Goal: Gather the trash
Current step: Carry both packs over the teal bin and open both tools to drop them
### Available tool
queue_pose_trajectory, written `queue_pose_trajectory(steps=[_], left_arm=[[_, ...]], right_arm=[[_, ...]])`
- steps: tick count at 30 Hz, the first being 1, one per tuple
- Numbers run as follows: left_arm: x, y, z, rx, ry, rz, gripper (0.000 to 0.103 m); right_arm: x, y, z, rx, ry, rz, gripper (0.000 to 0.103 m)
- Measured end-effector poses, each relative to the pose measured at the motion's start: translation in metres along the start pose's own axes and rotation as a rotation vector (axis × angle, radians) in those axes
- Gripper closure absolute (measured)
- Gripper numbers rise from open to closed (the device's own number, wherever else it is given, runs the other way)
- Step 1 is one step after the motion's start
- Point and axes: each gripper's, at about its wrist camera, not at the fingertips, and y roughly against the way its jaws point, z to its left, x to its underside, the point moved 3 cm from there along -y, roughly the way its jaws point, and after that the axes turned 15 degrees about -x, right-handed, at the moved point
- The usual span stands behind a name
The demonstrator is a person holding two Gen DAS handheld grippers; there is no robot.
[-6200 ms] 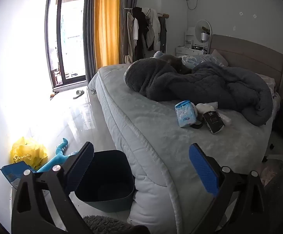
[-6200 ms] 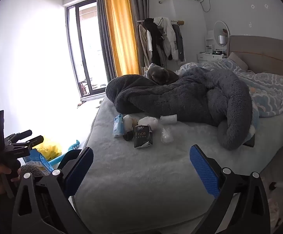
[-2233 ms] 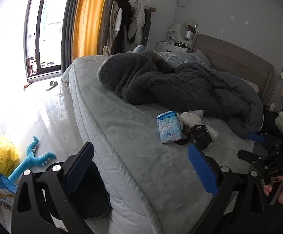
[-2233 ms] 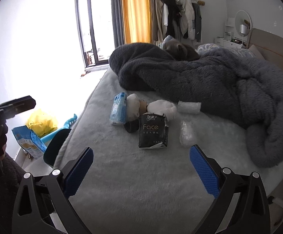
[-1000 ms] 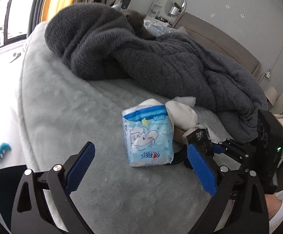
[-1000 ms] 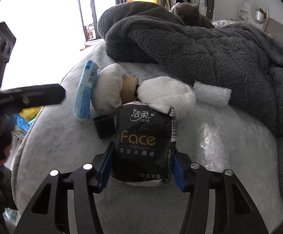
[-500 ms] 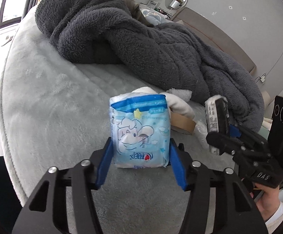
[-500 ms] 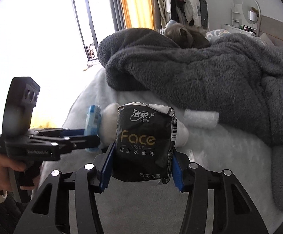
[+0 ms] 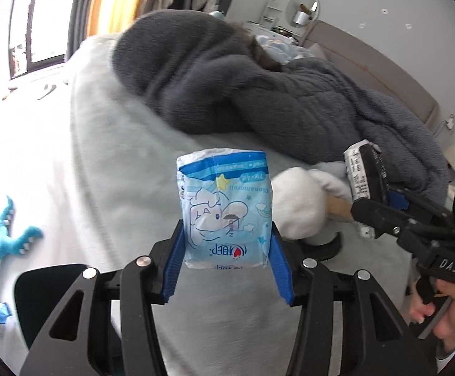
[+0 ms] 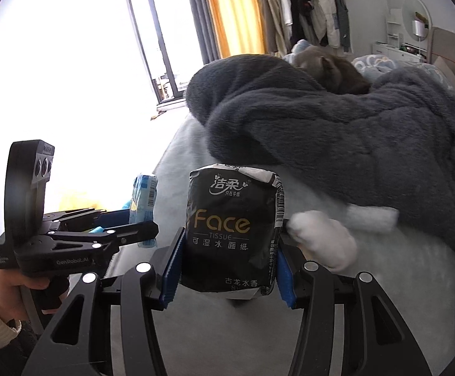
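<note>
Trash packs are lifted clear of the bed (image 9: 108, 144) for carrying away. Left gripper (image 9: 227, 269) jaws, just closed, clamp the blue tissue pack (image 9: 226, 213); right gripper (image 10: 227, 274) jaws grip the black Face pack (image 10: 232, 232).

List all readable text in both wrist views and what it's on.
"Face" and "TISSUE": black tissue pack in the right claw.
"洁柔", "可湿水面纸", "古龙水香": same pack.
"DAS": right claw's body, left wrist view.
"GenRobot.AI": left claw's body, right wrist view.
Blue tissue pack in the left claw: print inverted, only "OPEN" legible.
</note>
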Motion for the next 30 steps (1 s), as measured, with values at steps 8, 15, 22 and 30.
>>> queue_pose_trajectory(steps=[8, 15, 22, 30], left_arm=[[0.012, 0.006, 0.067, -0.160, 0.023, 0.028, 0.050], [0.041, -0.002, 0.135, -0.240, 0.101, 0.142, 0.050], [0.072, -0.011, 0.187, -0.274, 0.168, 0.264, 0.050], [0.104, -0.024, 0.216, -0.280, 0.184, 0.384, 0.050]], right_arm=[[-0.014, -0.041, 0.038, -0.078, -0.001, 0.019, 0.051], [-0.022, -0.083, 0.077, -0.137, 0.013, 0.055, 0.051], [-0.021, -0.131, 0.114, -0.185, 0.032, 0.121, 0.051], [-0.012, -0.174, 0.141, -0.221, 0.018, 0.185, 0.051]])
